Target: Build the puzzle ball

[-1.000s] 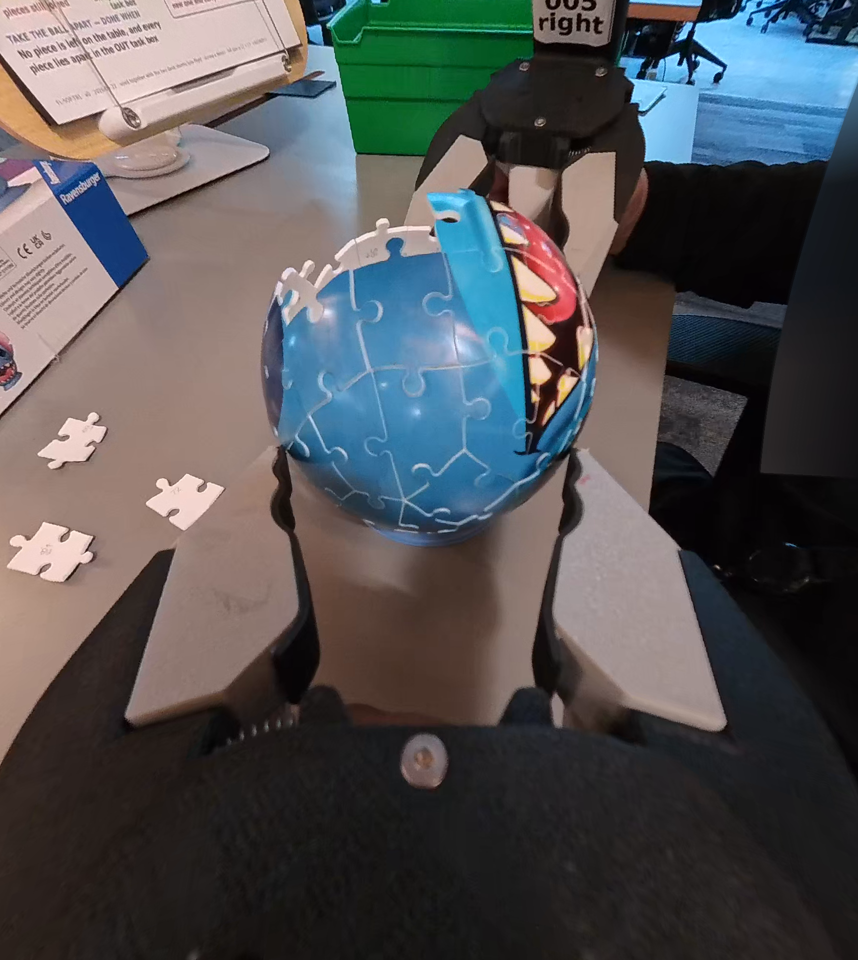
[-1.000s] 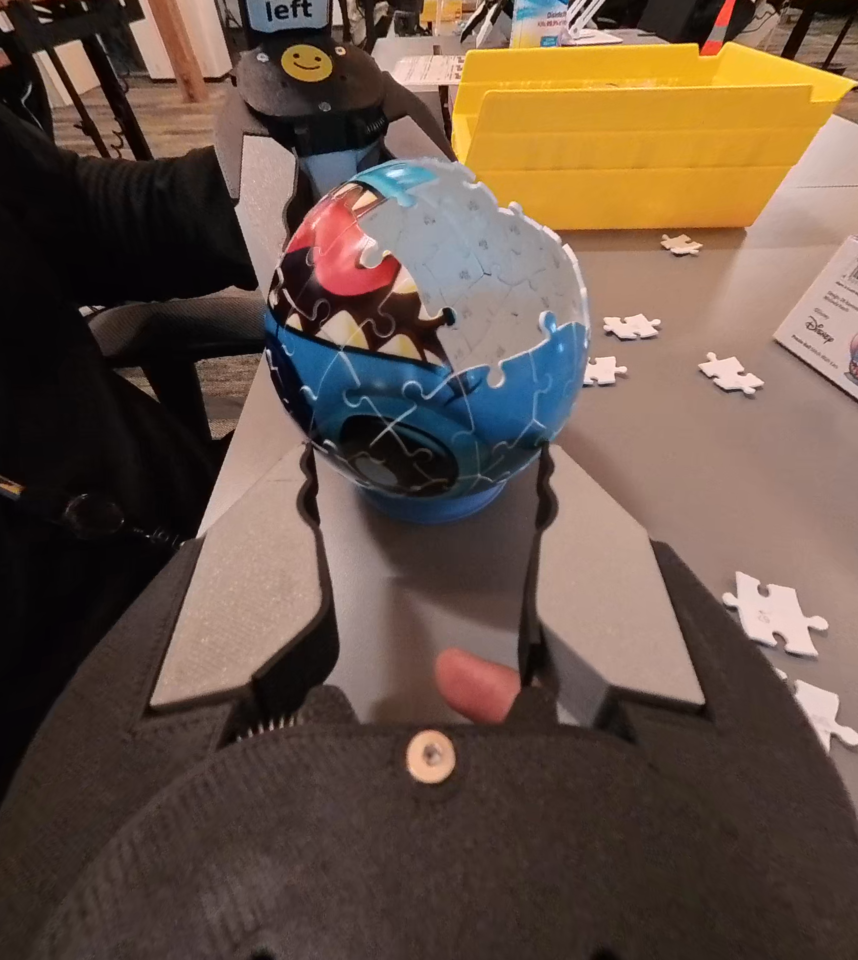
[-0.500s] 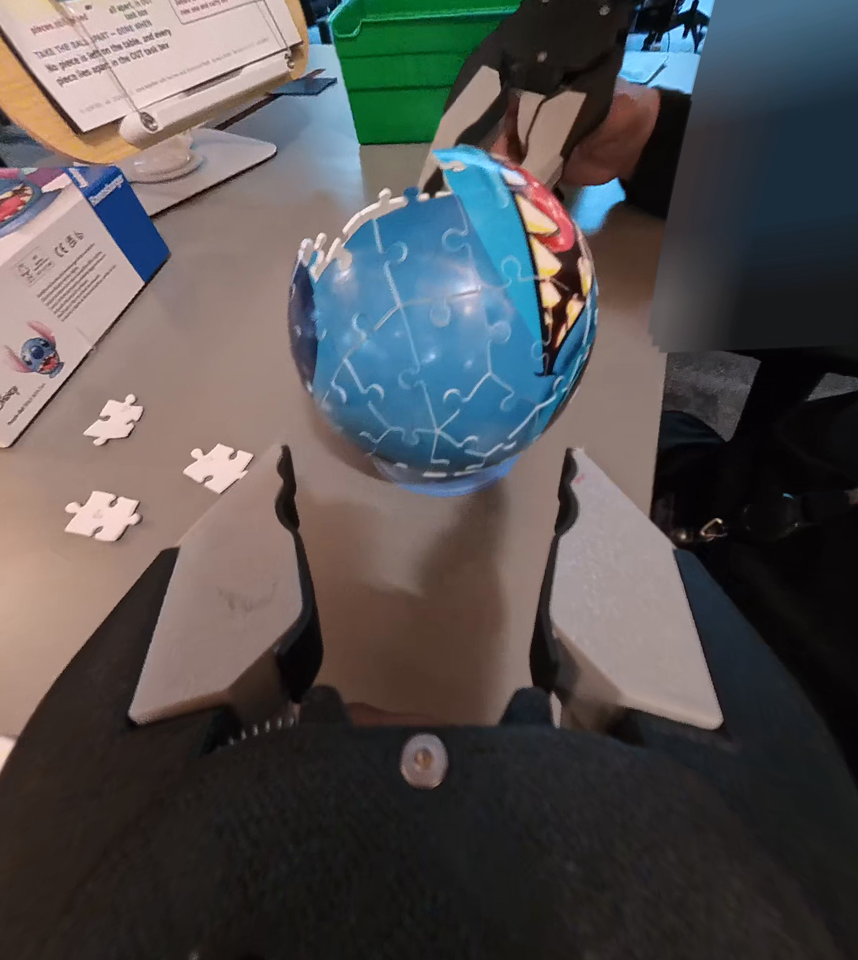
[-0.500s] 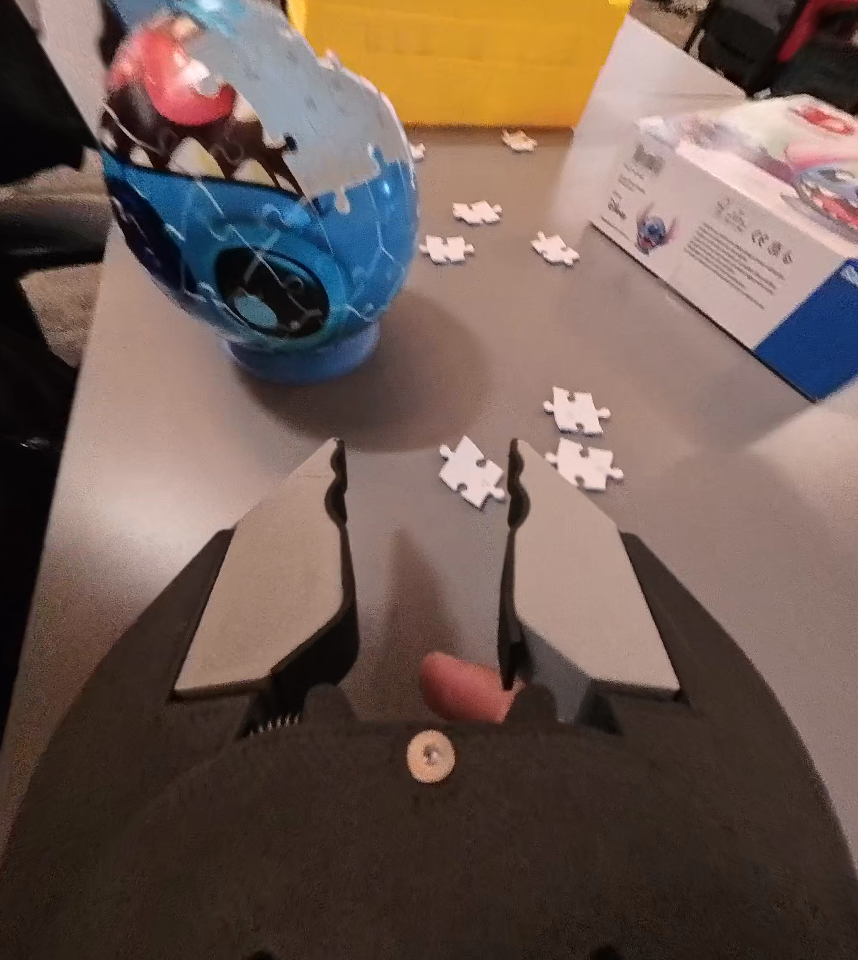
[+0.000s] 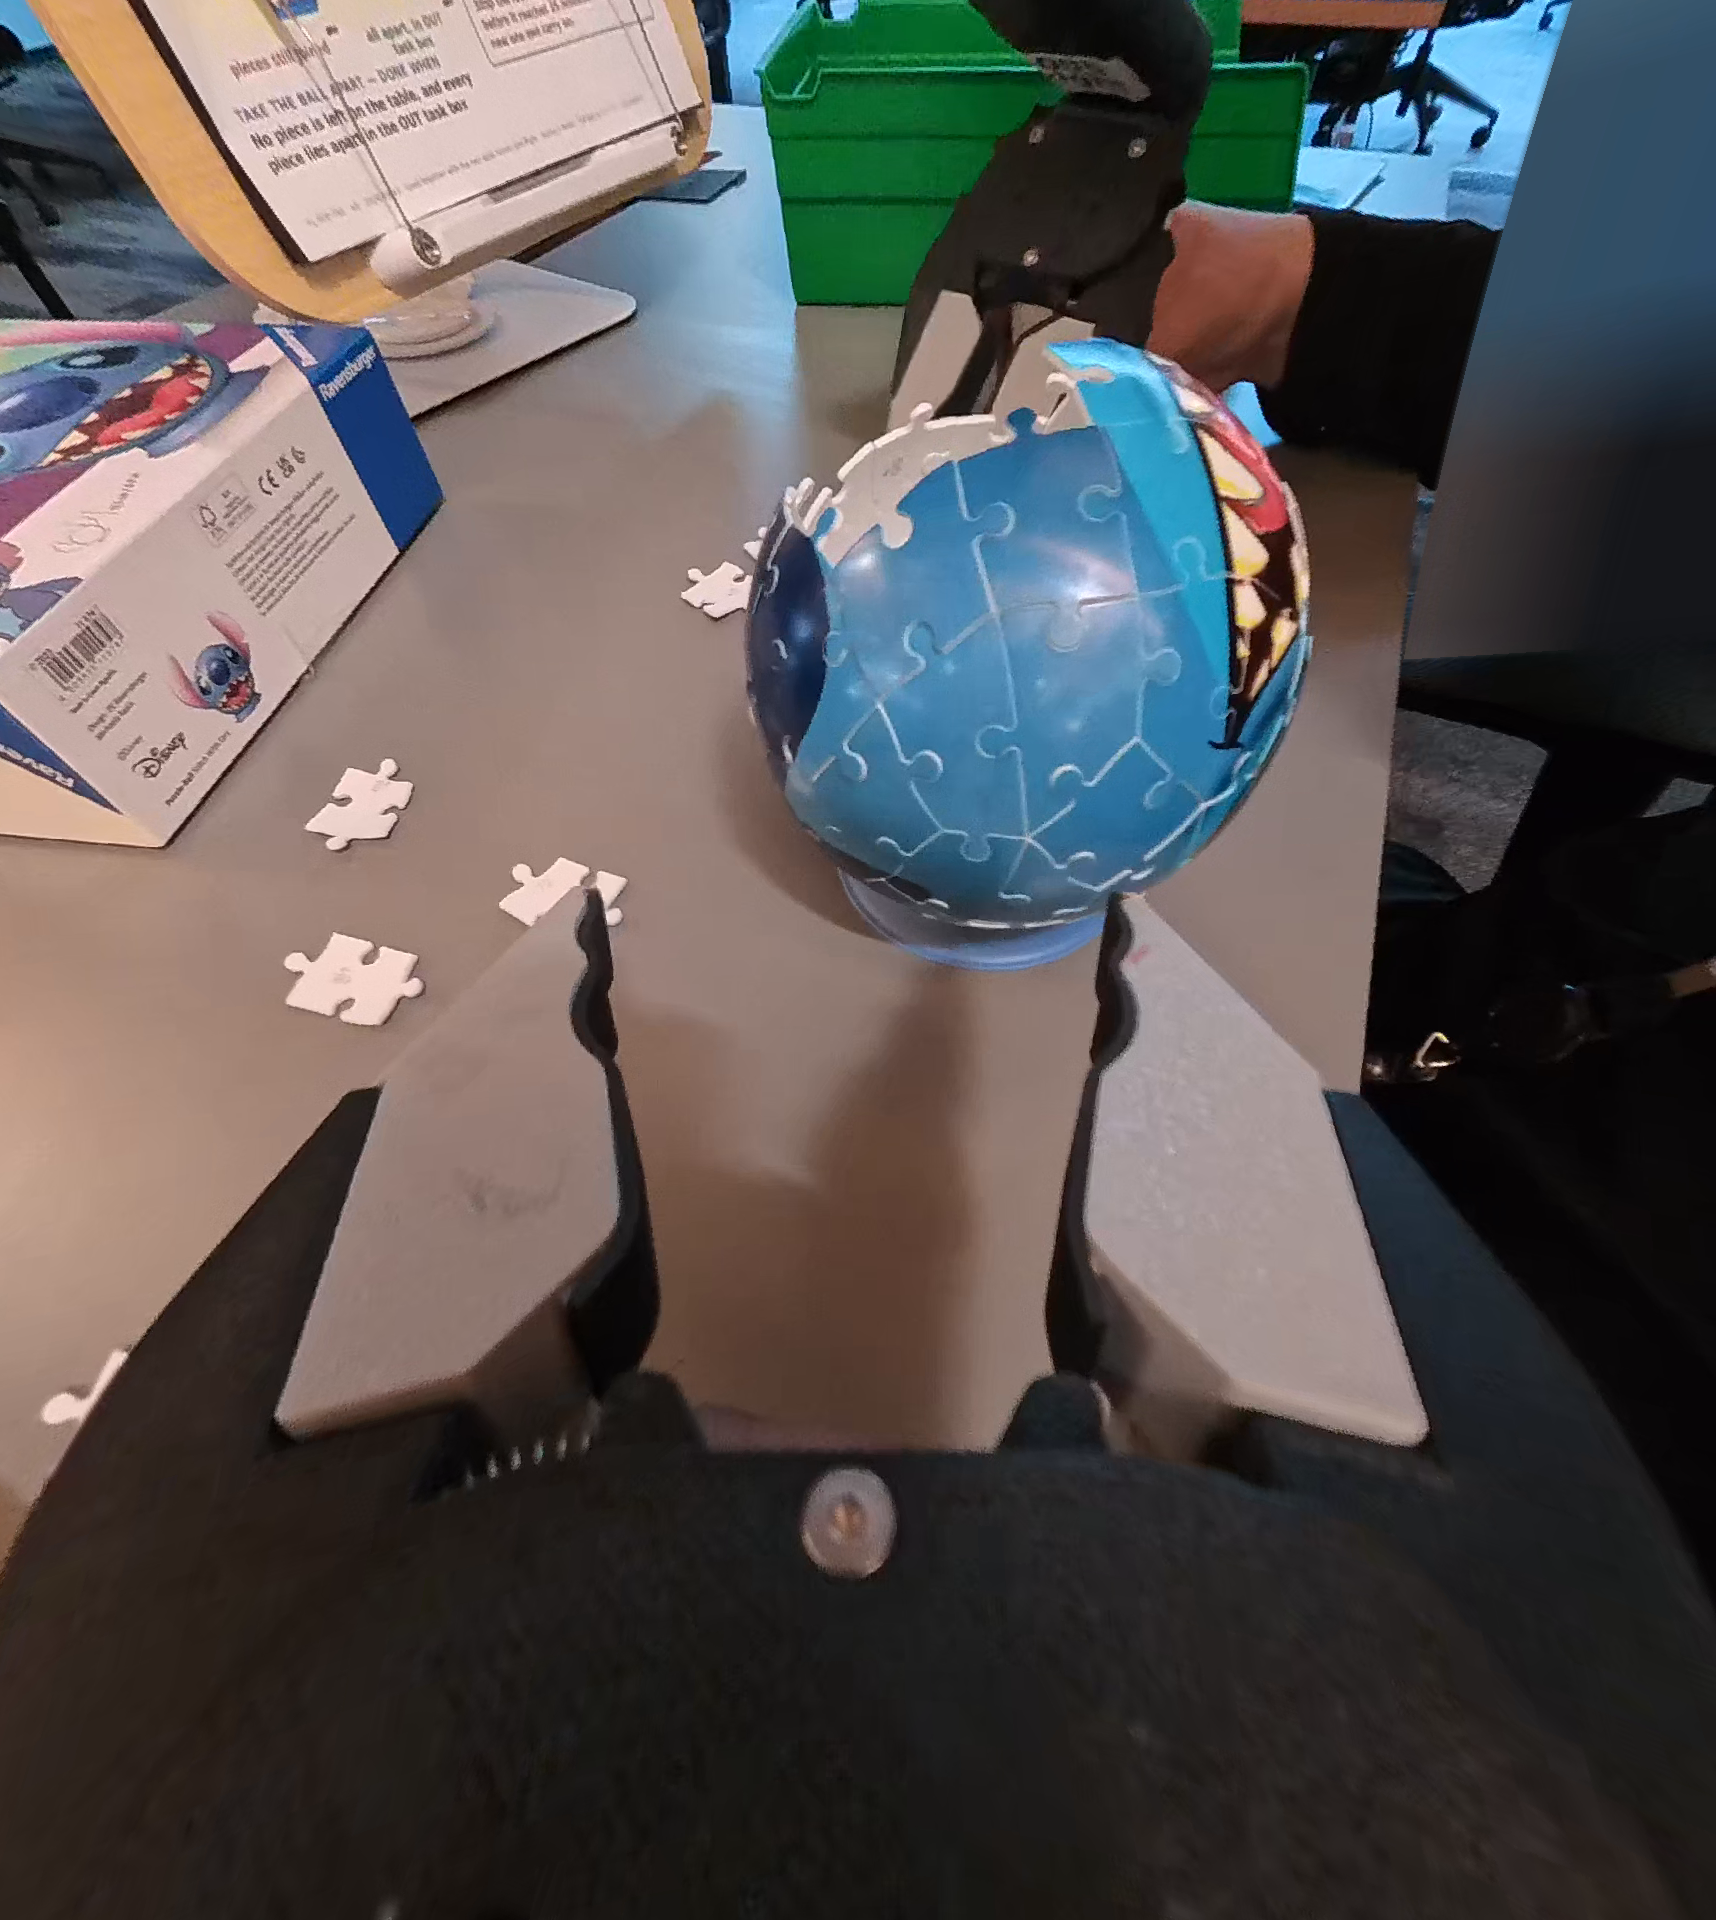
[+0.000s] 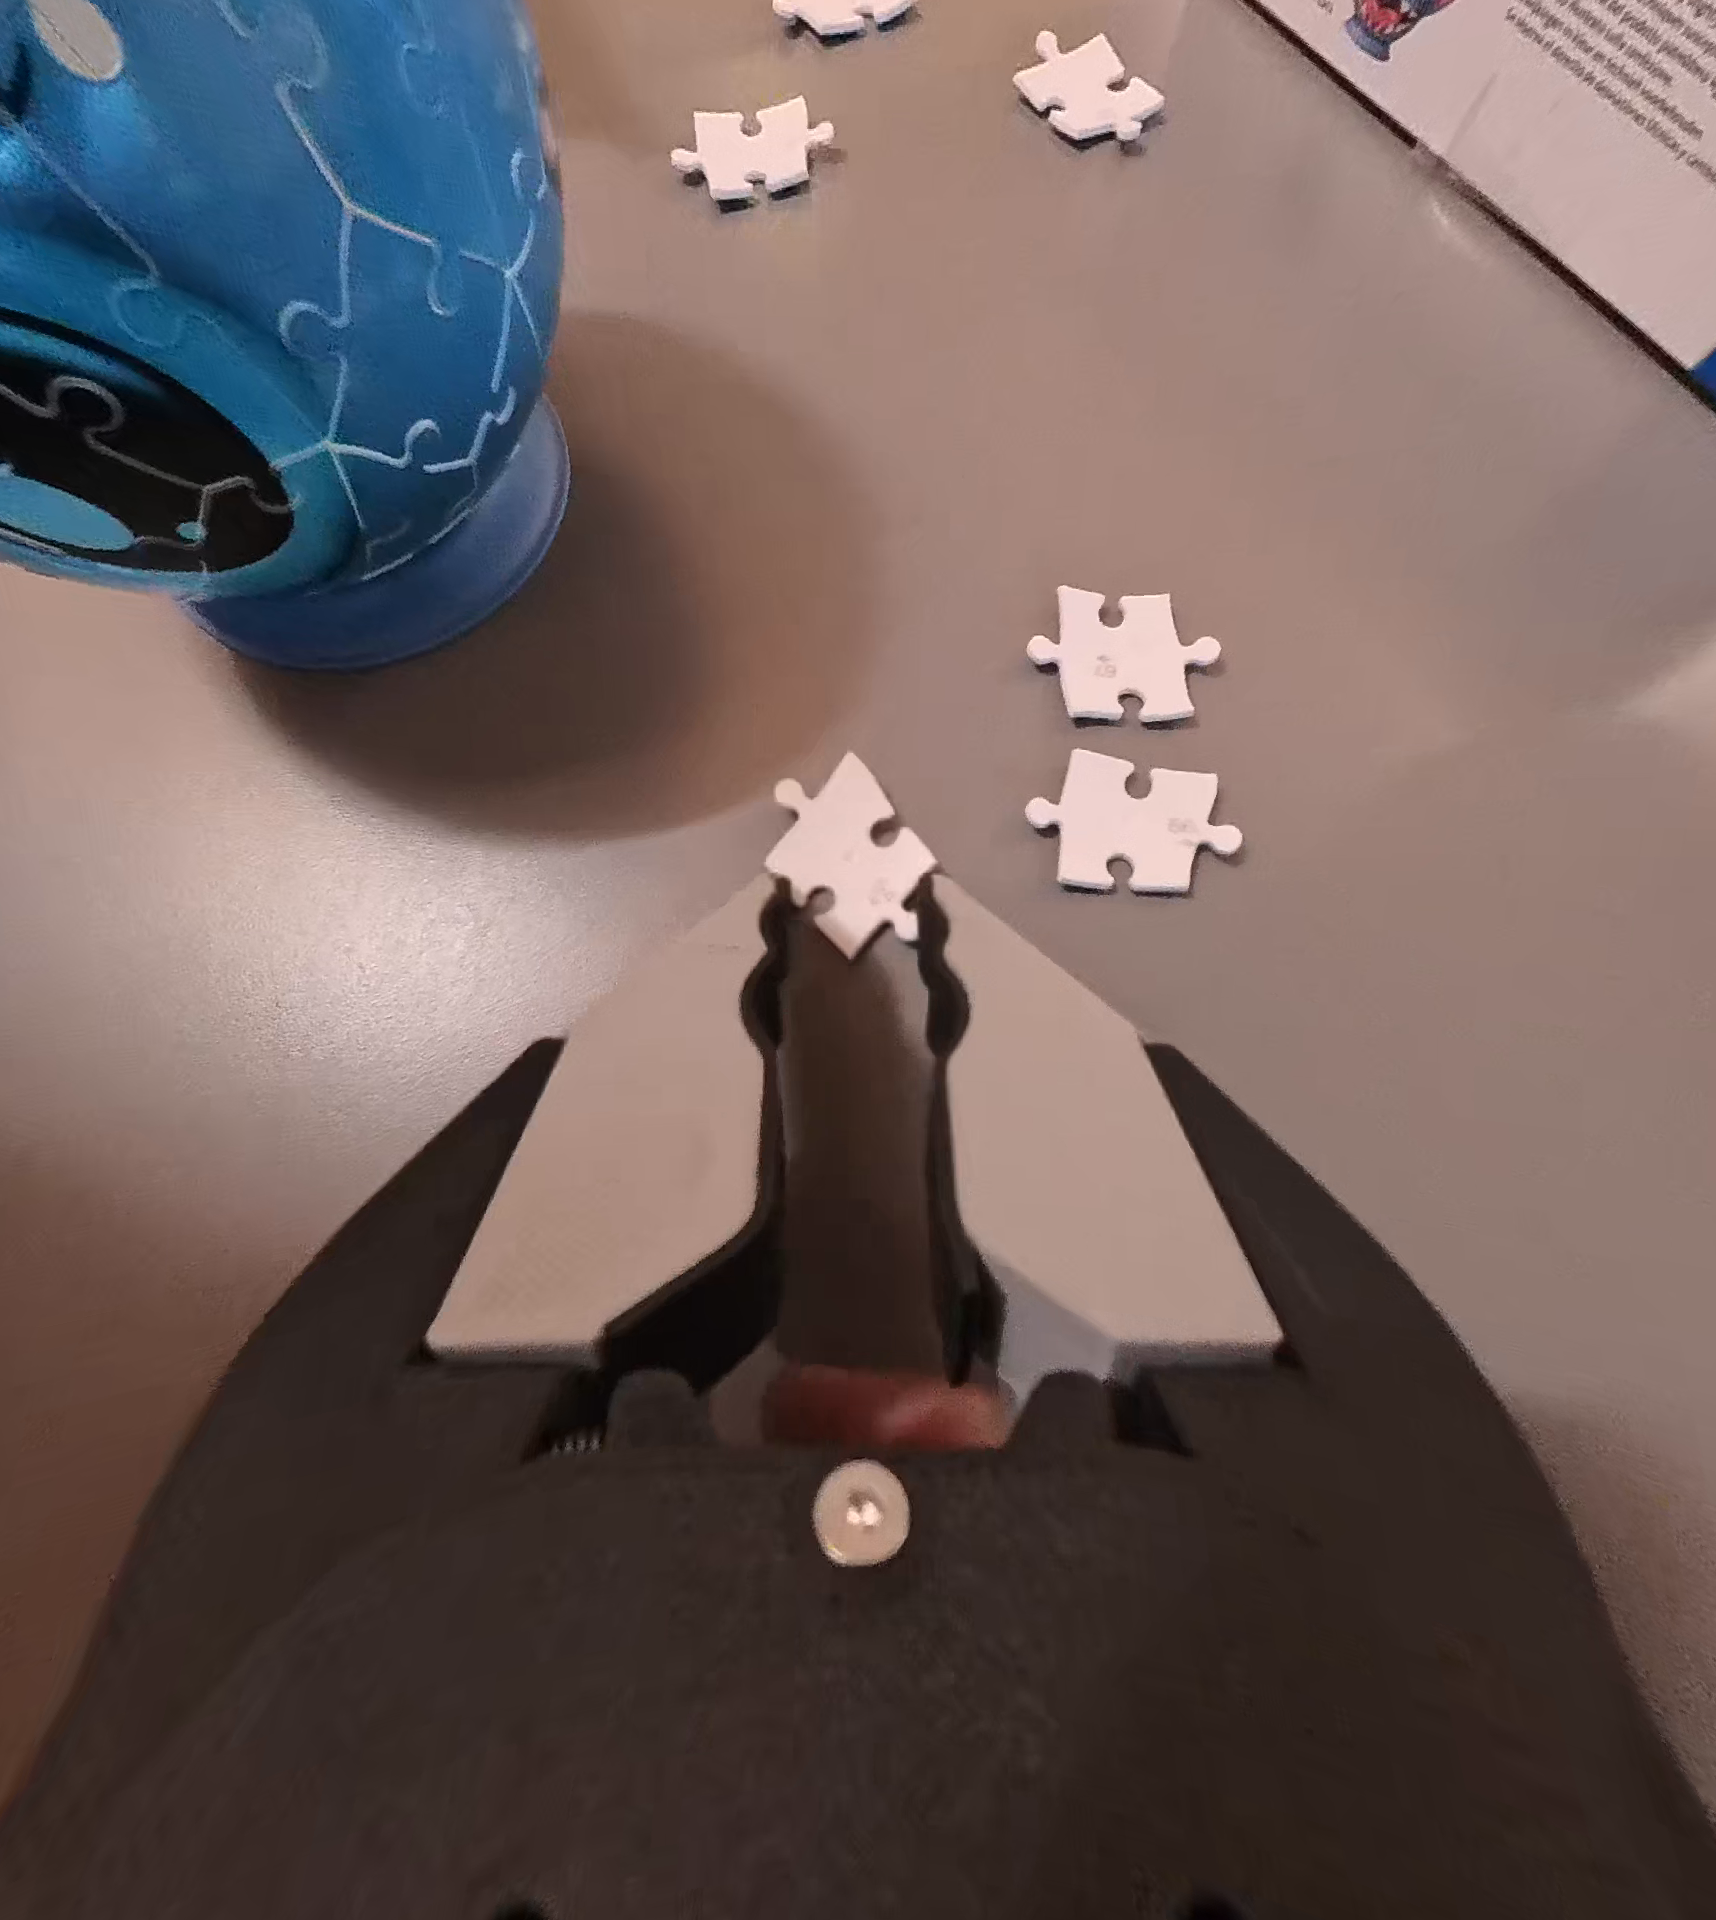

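The blue puzzle ball (image 5: 1030, 665) stands on its blue base on the grey table (image 5: 542, 665), with a gap at its top left showing white piece backs. It also shows in the right wrist view (image 6: 210, 260), at the upper left. My left gripper (image 5: 851, 914) is open and empty, just in front of the ball's base. My right gripper (image 6: 851, 899) is down on the table, its jaws narrowed around a white loose puzzle piece (image 6: 849, 852), with both tips against the piece's edges. From the left wrist view, the right gripper's body (image 5: 1062, 187) shows behind the ball.
Two more white pieces (image 6: 1124, 655) (image 6: 1134, 821) lie right of the held one, with others farther back (image 6: 755, 151). Several pieces (image 5: 360, 805) lie left of the ball. The puzzle box (image 5: 137, 582), a document stand (image 5: 438, 135) and a green bin (image 5: 937, 156) stand behind. The grippers' ends are close to 25 cm from one another.
My right gripper left the ball, swung right and down to the table, and narrowed its jaws around a loose piece. My left gripper pulled back from the ball and stays open.
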The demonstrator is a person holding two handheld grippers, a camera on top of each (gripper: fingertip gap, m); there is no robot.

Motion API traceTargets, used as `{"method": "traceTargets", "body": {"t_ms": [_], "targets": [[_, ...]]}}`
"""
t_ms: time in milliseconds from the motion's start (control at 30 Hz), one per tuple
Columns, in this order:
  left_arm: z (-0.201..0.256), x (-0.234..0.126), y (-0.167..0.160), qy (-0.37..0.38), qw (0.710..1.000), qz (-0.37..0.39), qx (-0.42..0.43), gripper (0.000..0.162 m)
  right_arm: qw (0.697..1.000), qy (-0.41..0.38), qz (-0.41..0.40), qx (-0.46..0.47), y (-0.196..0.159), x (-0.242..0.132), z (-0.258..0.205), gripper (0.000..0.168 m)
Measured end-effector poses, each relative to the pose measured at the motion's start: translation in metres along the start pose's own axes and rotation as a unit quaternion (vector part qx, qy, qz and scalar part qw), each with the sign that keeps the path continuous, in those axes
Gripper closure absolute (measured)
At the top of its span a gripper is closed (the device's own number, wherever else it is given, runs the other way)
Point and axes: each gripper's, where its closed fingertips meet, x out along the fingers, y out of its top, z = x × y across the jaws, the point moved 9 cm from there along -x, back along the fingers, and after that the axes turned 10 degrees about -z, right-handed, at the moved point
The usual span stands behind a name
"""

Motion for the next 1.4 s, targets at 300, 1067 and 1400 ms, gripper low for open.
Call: {"method": "traceTargets", "body": {"t_ms": [300,1067,1400], "targets": [[-0.012,-0.007,0.036,0.026,1.000,0.006,0.010,0.085,0.999,-0.029,0.027,-0.031,0.000,-0.006,-0.007,0.168],[0.016,-0.036,0.038,0.059,0.998,0.029,0.009,0.087,0.990,-0.002,0.115,-0.079,-0.108,-0.123,-0.161,0.125],[0.111,-0.013,0.024,-0.137,0.982,0.033,0.127,0.081,0.827,-0.127,0.447,0.317,-0.396,-0.165,-0.176,0.168]]}}
